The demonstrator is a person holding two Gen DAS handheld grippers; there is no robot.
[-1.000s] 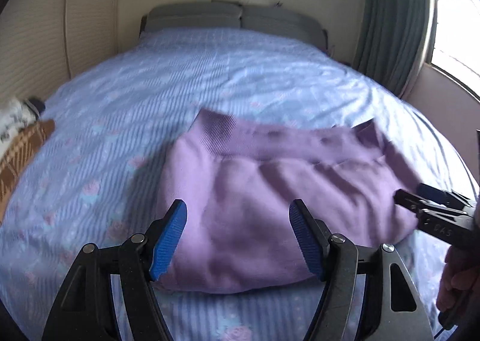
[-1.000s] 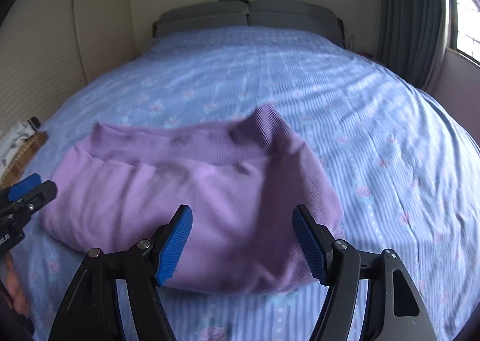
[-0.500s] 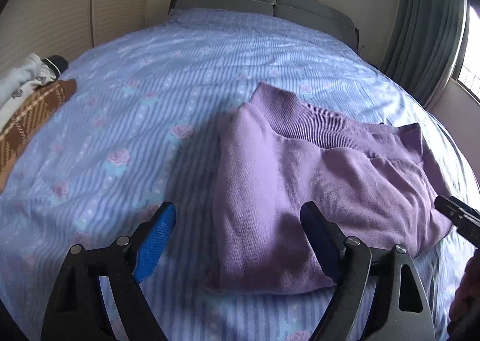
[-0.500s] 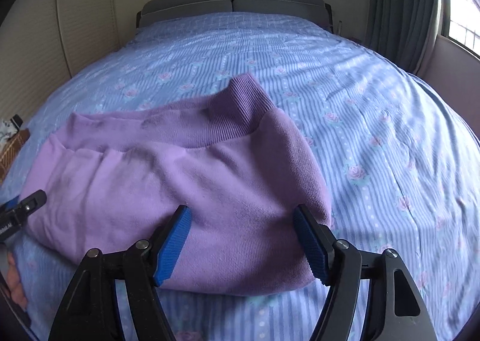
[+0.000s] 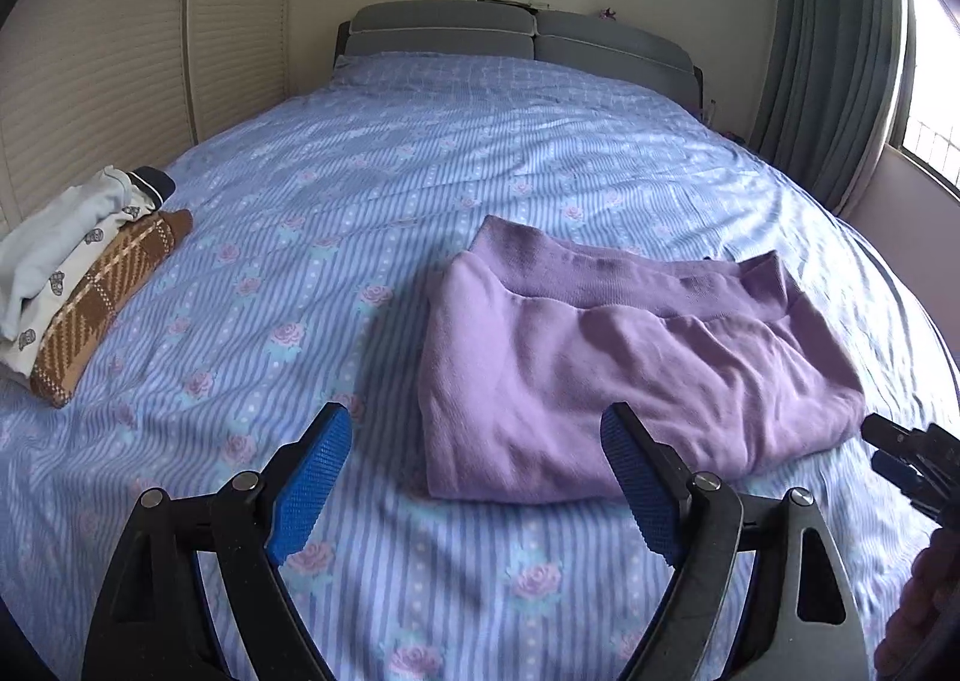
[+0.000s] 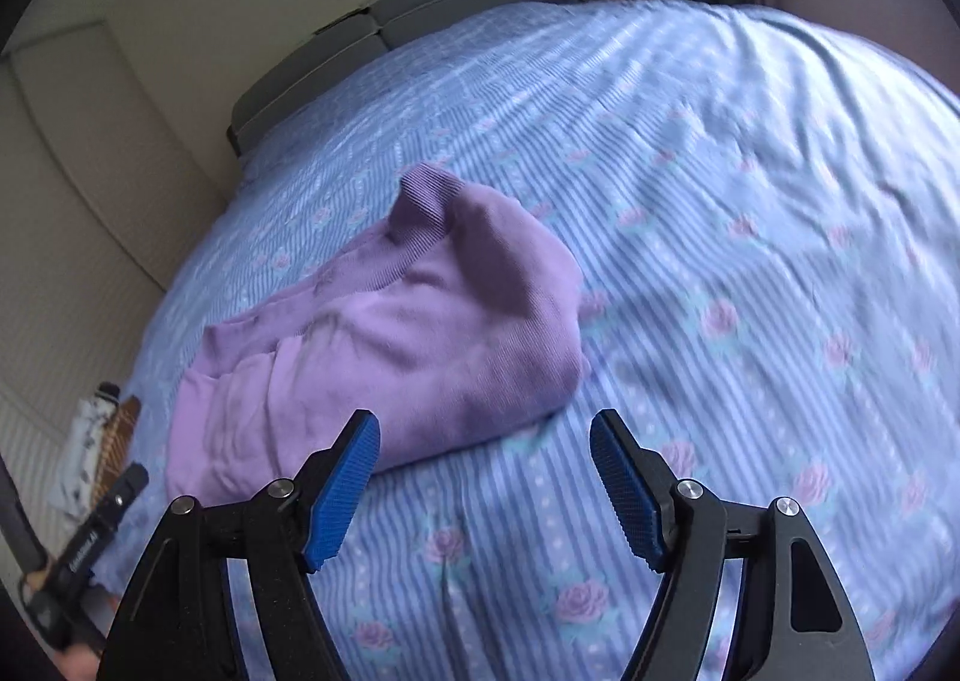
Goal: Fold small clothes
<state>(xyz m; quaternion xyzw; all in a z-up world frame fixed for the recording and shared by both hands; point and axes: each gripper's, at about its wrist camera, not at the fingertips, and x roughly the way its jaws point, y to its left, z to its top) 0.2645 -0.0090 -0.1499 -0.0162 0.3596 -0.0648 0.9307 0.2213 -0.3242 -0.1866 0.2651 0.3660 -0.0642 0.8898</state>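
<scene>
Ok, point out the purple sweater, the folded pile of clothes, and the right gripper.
purple sweater (image 5: 612, 375): left wrist view, middle of its folded body.
folded pile of clothes (image 5: 78, 285): left wrist view, brown plaid piece's top.
right gripper (image 6: 485, 492): right wrist view, midway between its blue fingertips.

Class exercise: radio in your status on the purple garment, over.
Left gripper open, empty. Right gripper open, empty. Purple sweater lies folded on the bedspread, clear of both. Folded pile off to the left, nothing in the way.
</scene>
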